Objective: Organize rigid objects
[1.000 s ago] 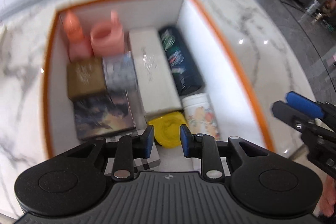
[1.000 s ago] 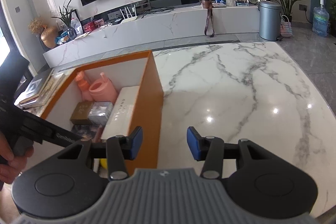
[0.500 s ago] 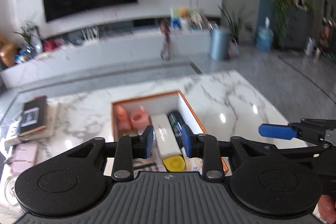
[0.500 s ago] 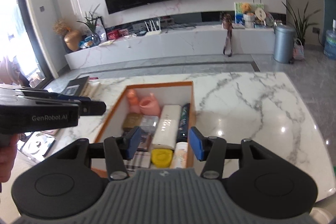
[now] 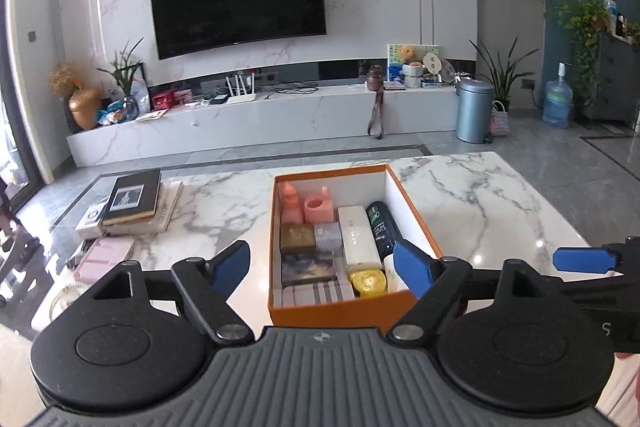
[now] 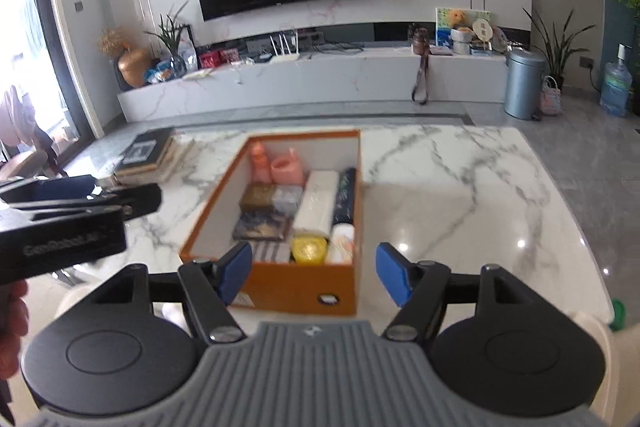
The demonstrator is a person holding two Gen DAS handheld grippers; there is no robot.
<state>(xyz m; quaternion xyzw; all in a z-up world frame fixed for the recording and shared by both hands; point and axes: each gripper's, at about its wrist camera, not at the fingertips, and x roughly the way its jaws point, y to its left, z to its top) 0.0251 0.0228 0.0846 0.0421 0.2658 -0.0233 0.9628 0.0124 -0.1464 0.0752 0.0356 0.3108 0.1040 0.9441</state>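
Observation:
An orange box [image 5: 352, 311] stands on the marble table [image 5: 480, 211], packed with rigid items: a pink bottle [image 5: 291, 205], a pink cup [image 5: 319, 207], a long white box [image 5: 357, 239], a dark tube [image 5: 382, 227], a gold box [image 5: 297, 238] and a yellow round piece [image 5: 368, 281]. My left gripper [image 5: 322, 267] hovers back from the box's near wall, its jaws opening wide with nothing held. My right gripper [image 6: 315, 275] is likewise short of the orange box [image 6: 296, 287], jaws opening and empty. Each gripper shows at the edge of the other's view.
A stack of books [image 5: 132, 203] and a pink flat case [image 5: 104, 255] lie on the table's left part. The table's right half [image 6: 460, 211] is bare marble. Beyond it are a TV bench [image 5: 260, 123] and a metal bin [image 5: 474, 111].
Both grippers have drawn back and risen from the box. The left one tilted up from looking down into the box to facing the room. Both pairs of jaws have spread wider.

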